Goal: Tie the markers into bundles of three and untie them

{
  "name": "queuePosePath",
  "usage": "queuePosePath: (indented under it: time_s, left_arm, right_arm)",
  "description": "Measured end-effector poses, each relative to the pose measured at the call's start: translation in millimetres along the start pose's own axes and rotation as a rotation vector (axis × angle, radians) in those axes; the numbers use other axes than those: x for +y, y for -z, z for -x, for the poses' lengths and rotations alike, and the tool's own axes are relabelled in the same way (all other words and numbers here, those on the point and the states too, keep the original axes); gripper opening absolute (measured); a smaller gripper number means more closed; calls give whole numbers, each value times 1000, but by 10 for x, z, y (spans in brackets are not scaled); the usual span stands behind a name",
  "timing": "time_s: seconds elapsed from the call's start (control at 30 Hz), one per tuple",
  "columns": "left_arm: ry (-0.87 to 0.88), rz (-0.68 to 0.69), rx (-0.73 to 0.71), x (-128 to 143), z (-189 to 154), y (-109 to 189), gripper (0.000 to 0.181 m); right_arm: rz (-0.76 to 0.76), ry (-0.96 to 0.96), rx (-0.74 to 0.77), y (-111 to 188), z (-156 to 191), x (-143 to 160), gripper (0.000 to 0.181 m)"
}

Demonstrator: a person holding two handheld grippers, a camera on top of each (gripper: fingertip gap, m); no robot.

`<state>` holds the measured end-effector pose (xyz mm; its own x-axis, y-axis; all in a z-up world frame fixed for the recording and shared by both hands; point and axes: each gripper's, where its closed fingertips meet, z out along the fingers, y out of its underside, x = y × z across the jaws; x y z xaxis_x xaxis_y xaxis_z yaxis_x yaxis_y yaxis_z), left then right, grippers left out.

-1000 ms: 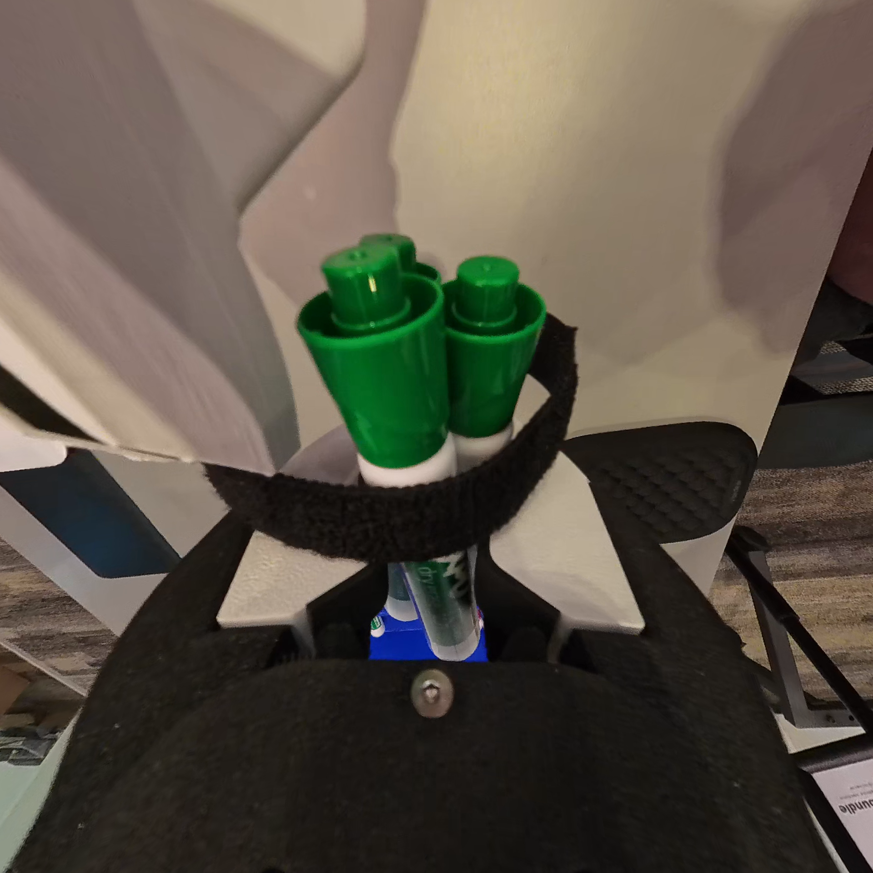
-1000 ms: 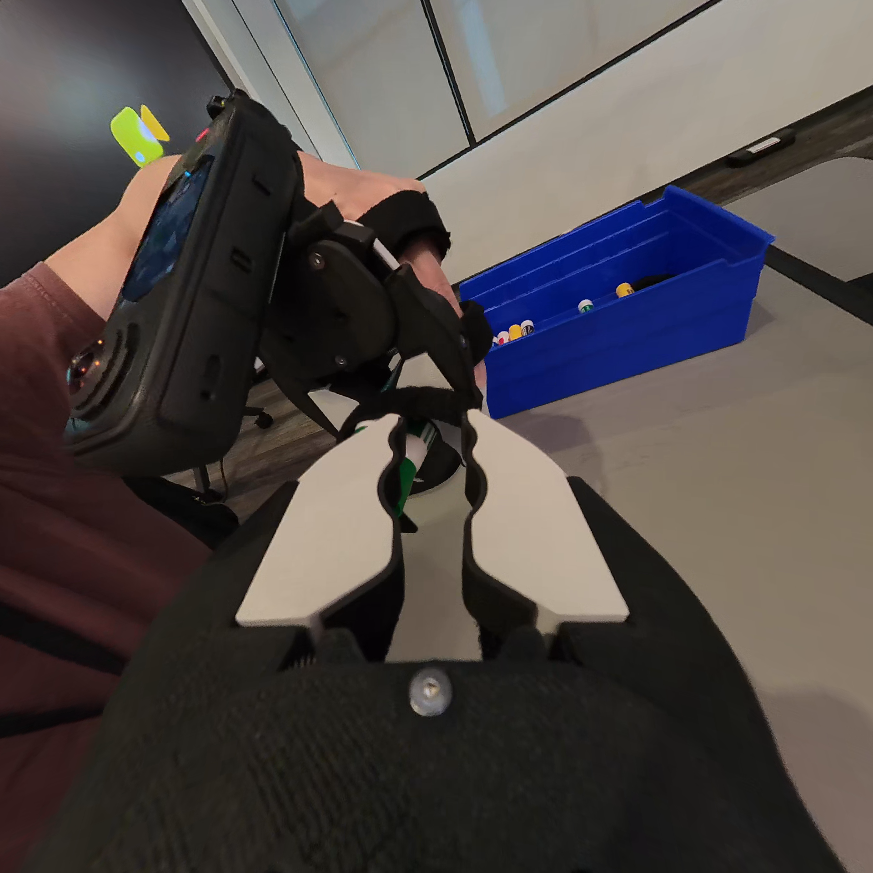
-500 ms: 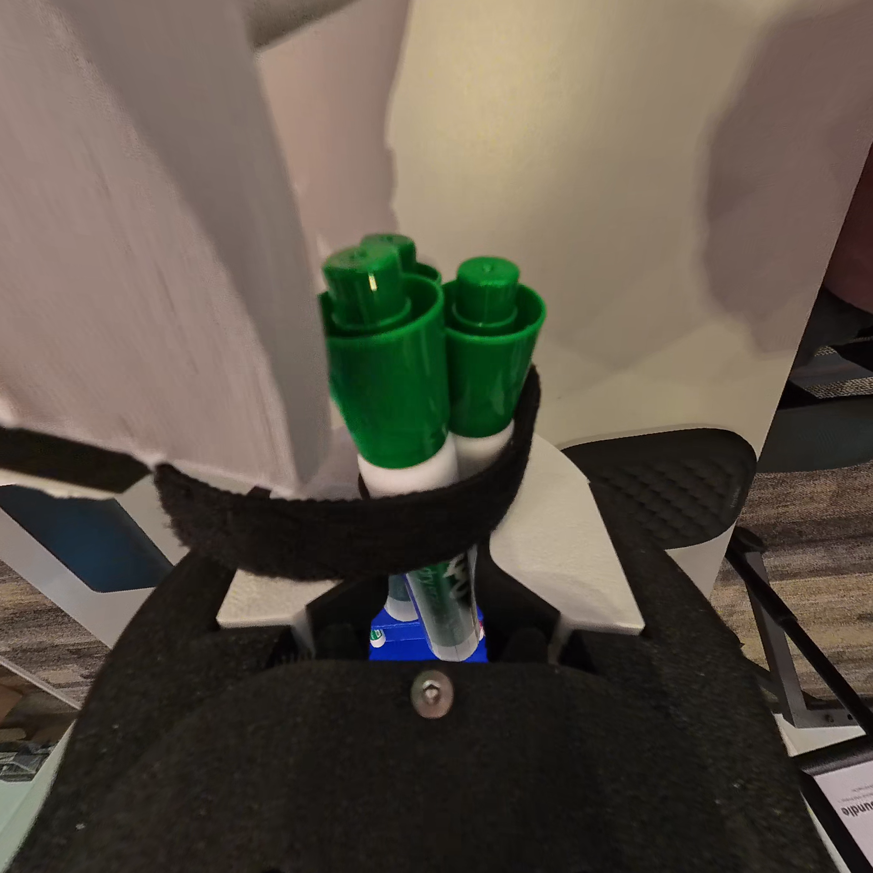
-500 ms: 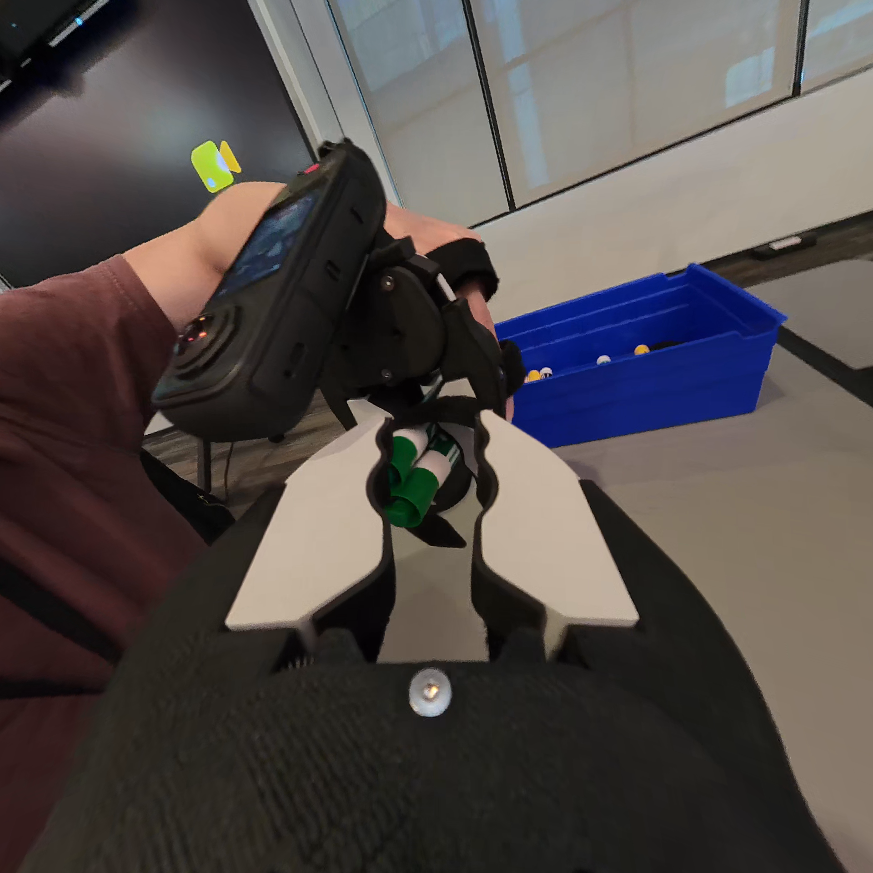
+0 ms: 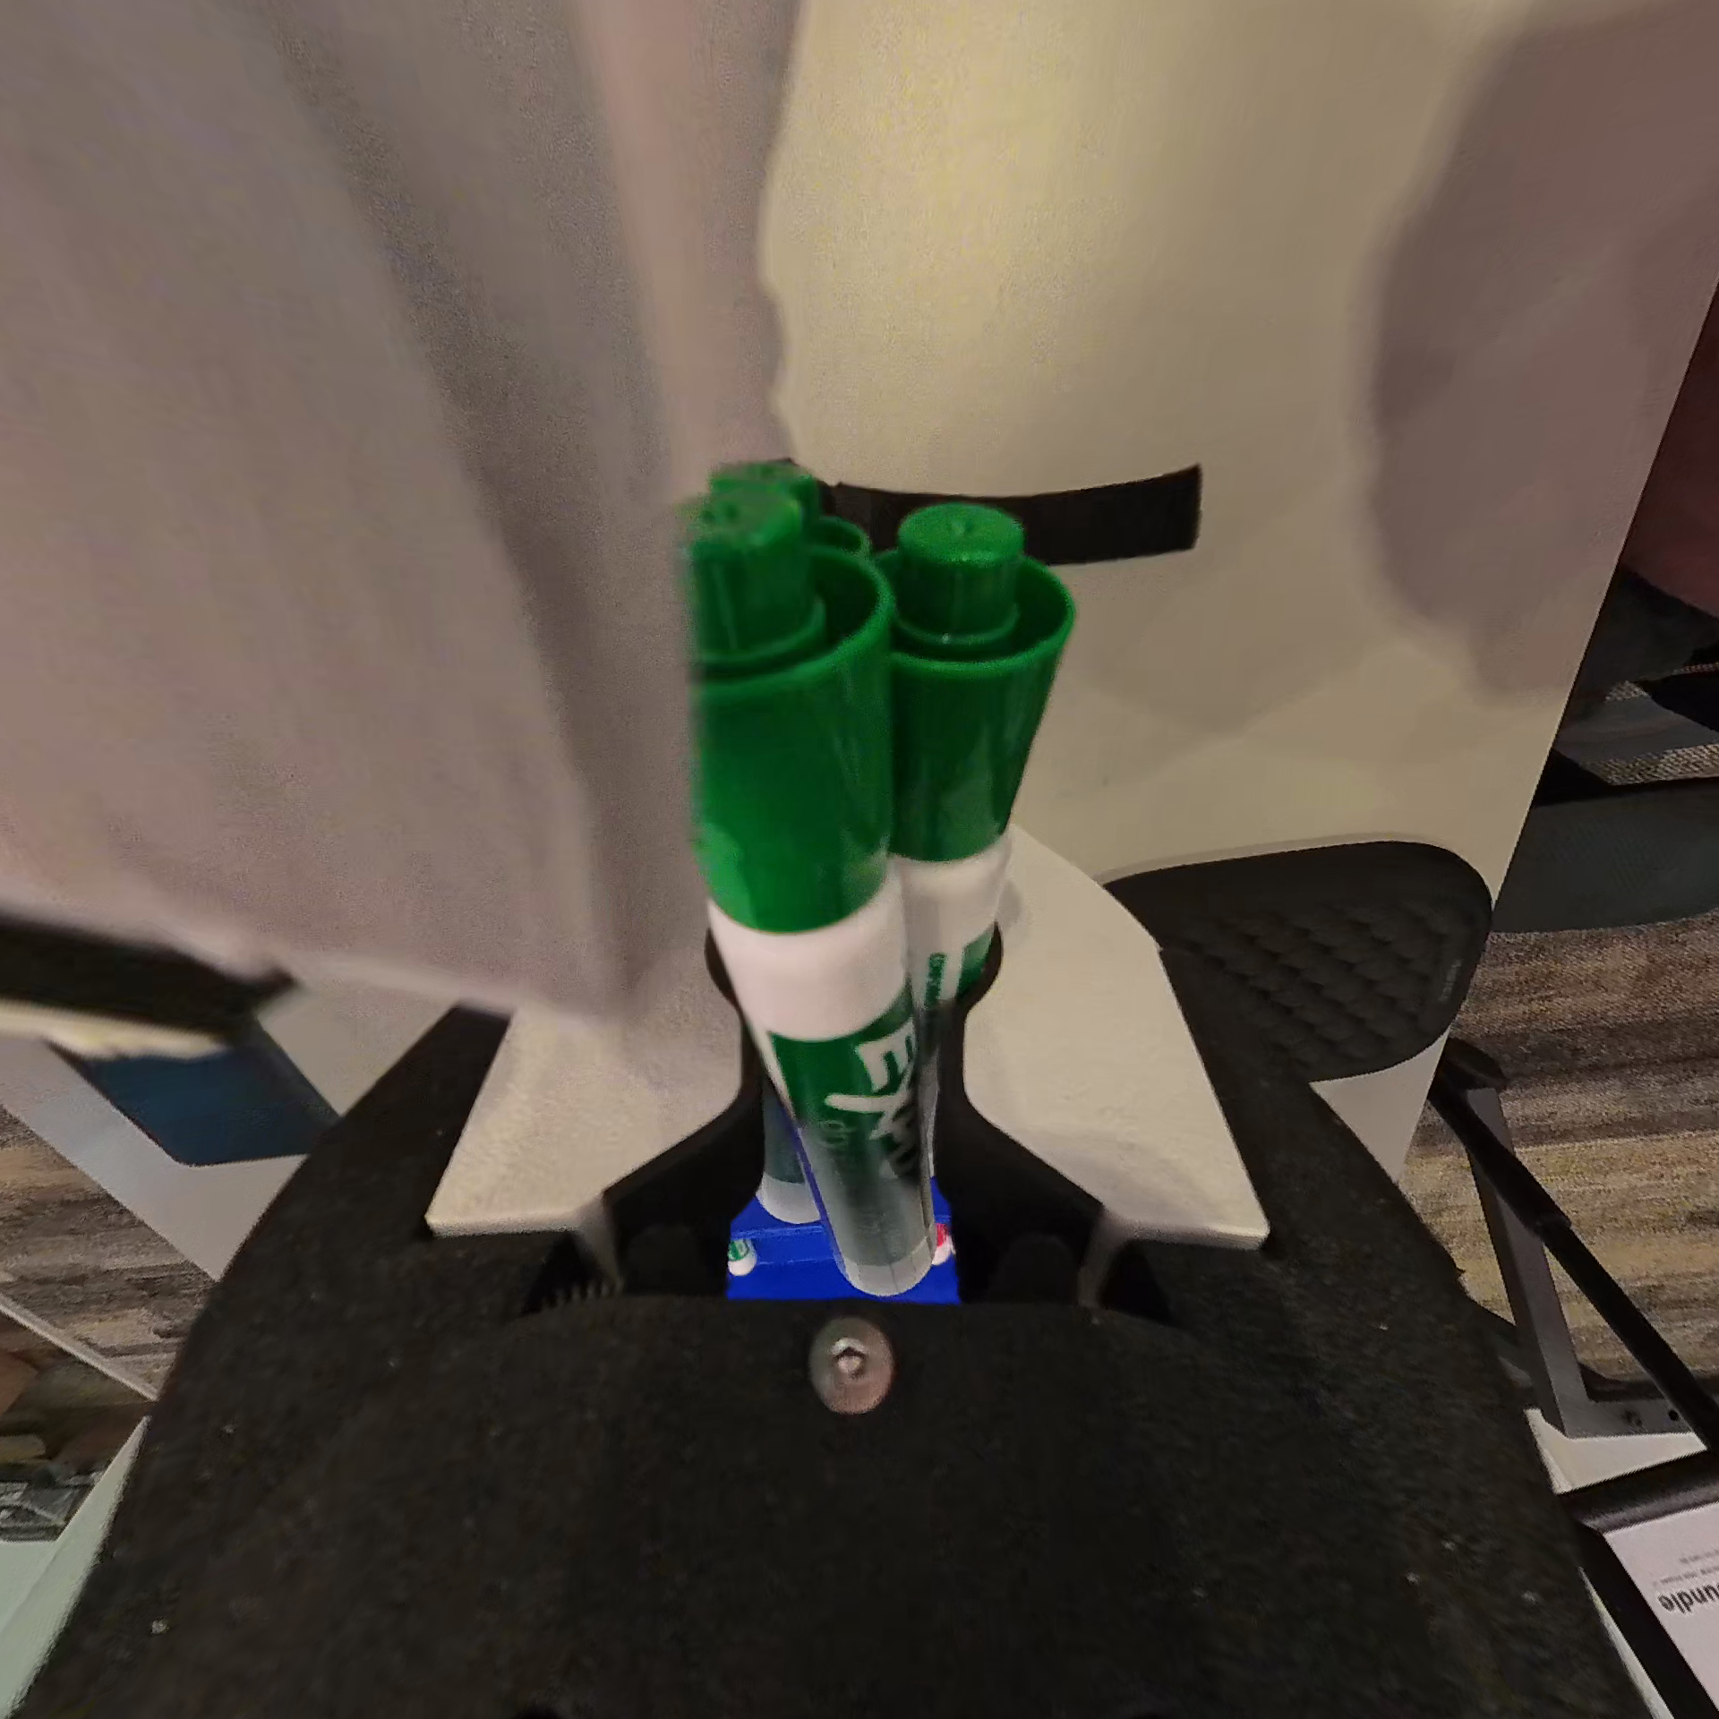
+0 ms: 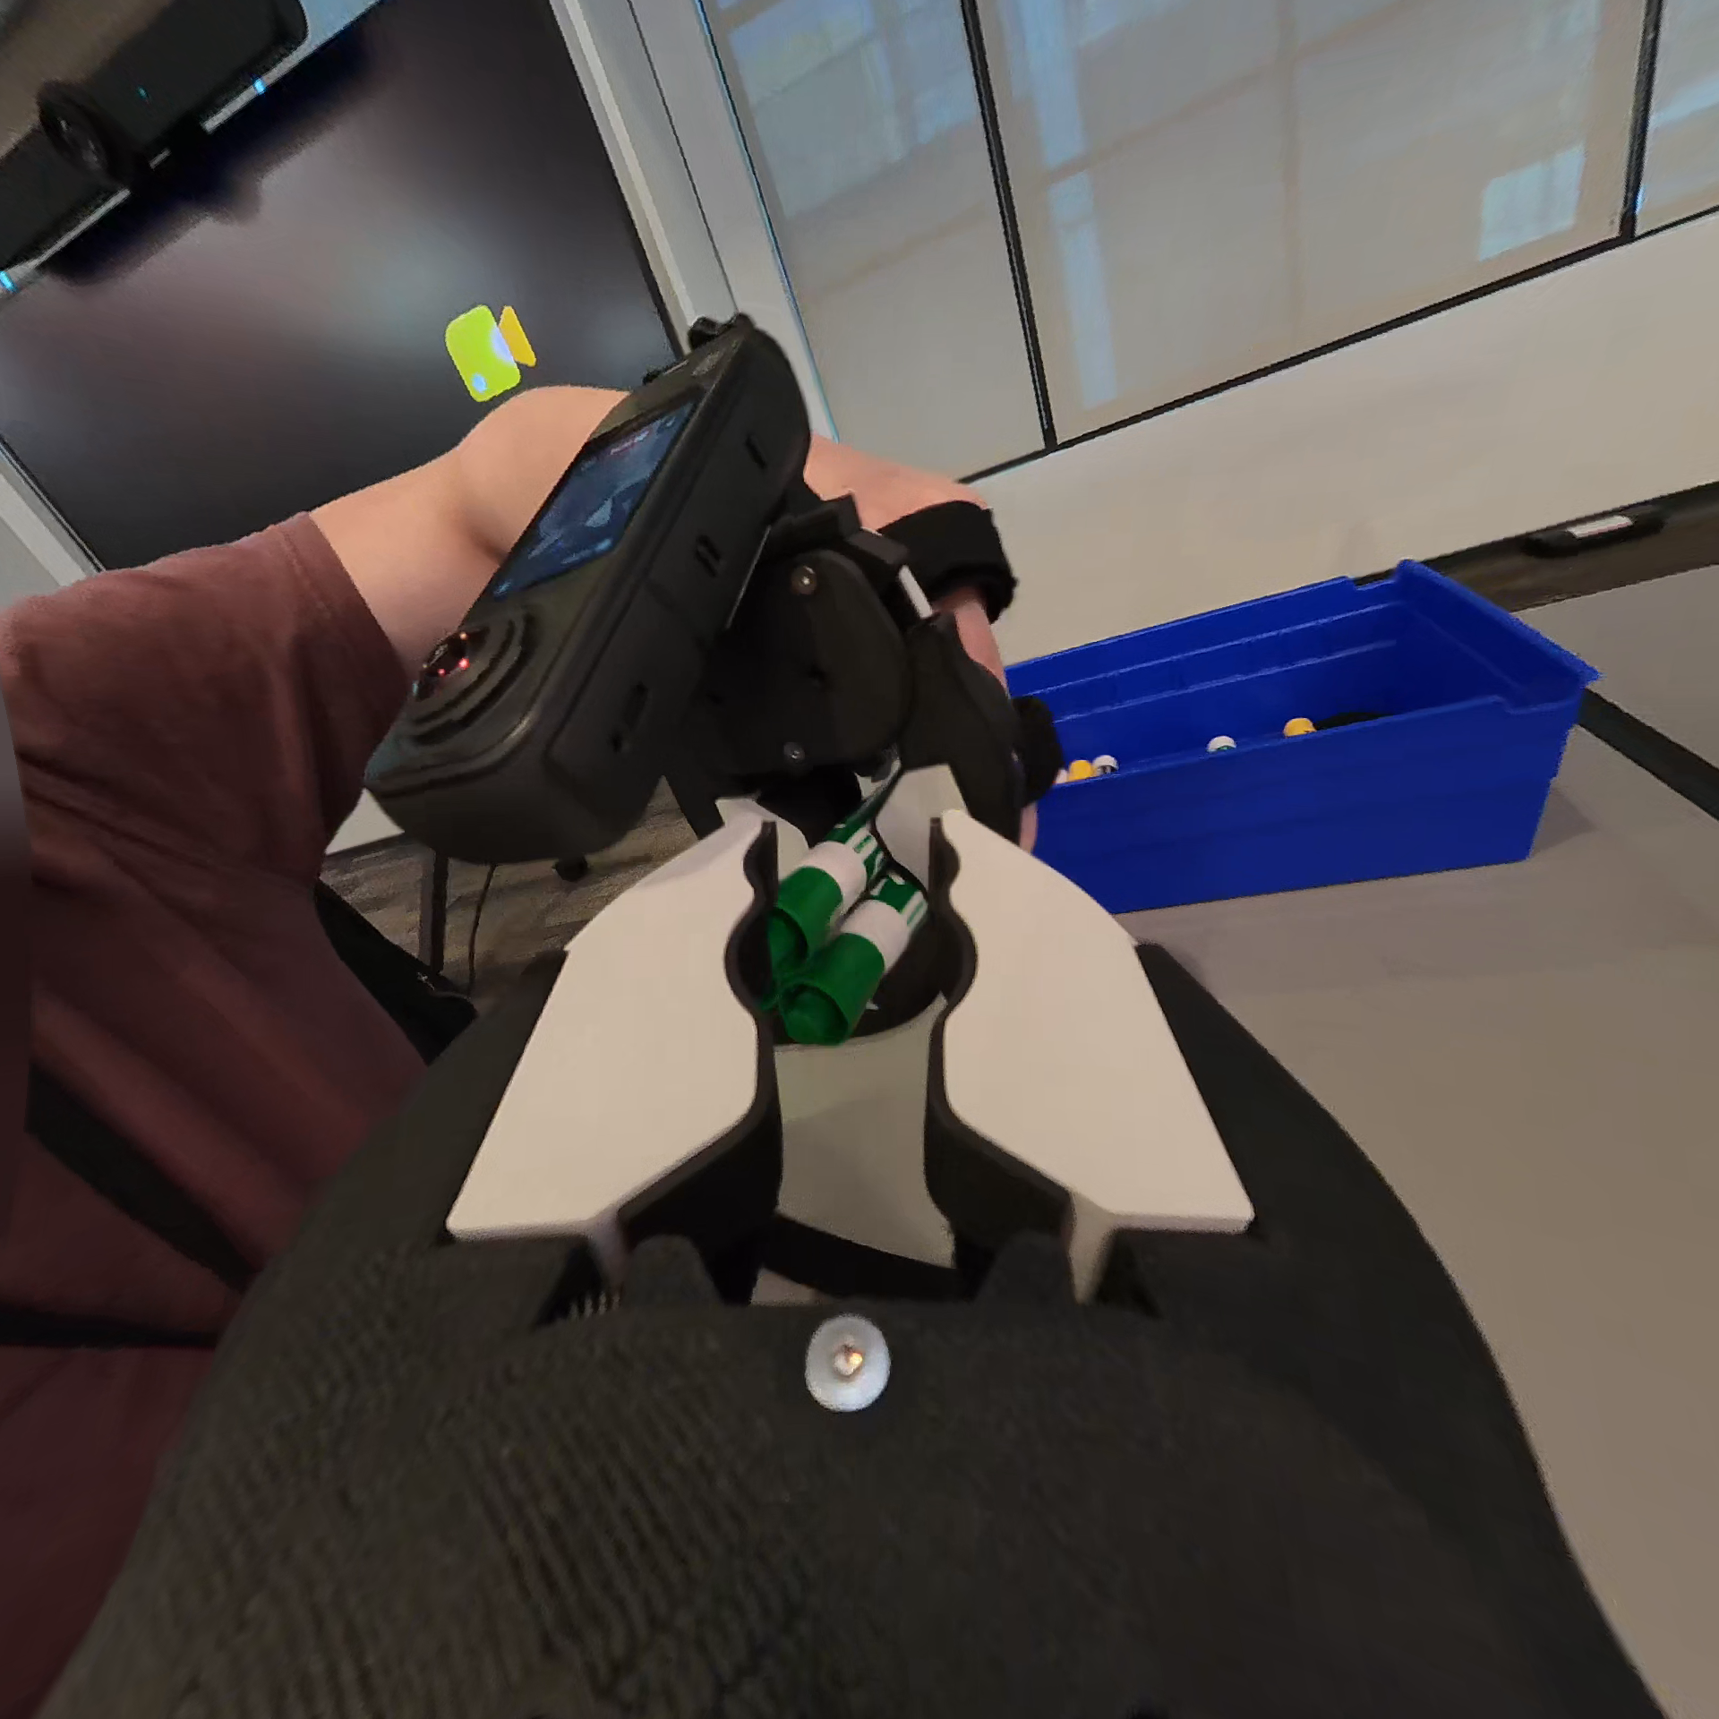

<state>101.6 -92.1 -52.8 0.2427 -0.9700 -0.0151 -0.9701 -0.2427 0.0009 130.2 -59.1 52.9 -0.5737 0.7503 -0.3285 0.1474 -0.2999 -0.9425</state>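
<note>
Three green-capped markers [image 5: 837,744] stand bunched in my left gripper [image 5: 856,949], which is shut on their barrels. The black strap [image 5: 1014,521] is off the markers and shows as a flat strip beyond the caps; I cannot tell if it rests on the table. My right gripper [image 6: 851,837] is open and empty, its tips on either side of the marker caps [image 6: 819,967] without touching them. Its blurred white finger [image 5: 372,558] fills the left of the left wrist view. The left gripper [image 6: 837,800] hangs just beyond it.
A blue bin [image 6: 1302,791] with several loose markers stands on the grey table [image 6: 1395,1070] at the right. A black chair seat [image 5: 1302,949] is past the table edge. A person's maroon sleeve [image 6: 186,791] and a dark wall screen [image 6: 279,326] are on the left. The left gripper's tips are roughly 11 cm from the right gripper's.
The strap, looped around the markers a second ago, has come off them and now lies beyond the caps. My right gripper has swung up and closer to the caps.
</note>
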Motion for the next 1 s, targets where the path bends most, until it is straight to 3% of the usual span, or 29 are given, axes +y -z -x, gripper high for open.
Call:
queuePosePath:
  time_s: [0.03,0.2,0.37,0.47,0.67,1.0]
  left_arm:
    - [2,0,-6,12,4,2,41]
    - [18,-14,-52,61,20,11,41]
    - [42,-9,-138,162,24,-86,42]
    - [76,-9,-171,208,6,-158,42]
    - [218,25,-211,481,-30,-334,42]
    - [367,38,-234,663,-56,-477,42]
  right_arm:
    - [-7,-1,9,38,-21,-3,32]
    - [-5,86,92,269,-32,114,32]
    - [100,94,140,411,-45,672,25]
    - [205,99,121,351,-9,1108,25]
    - [395,302,25,125,319,1798,32]
    - [528,501,111,-285,288,2120,34]
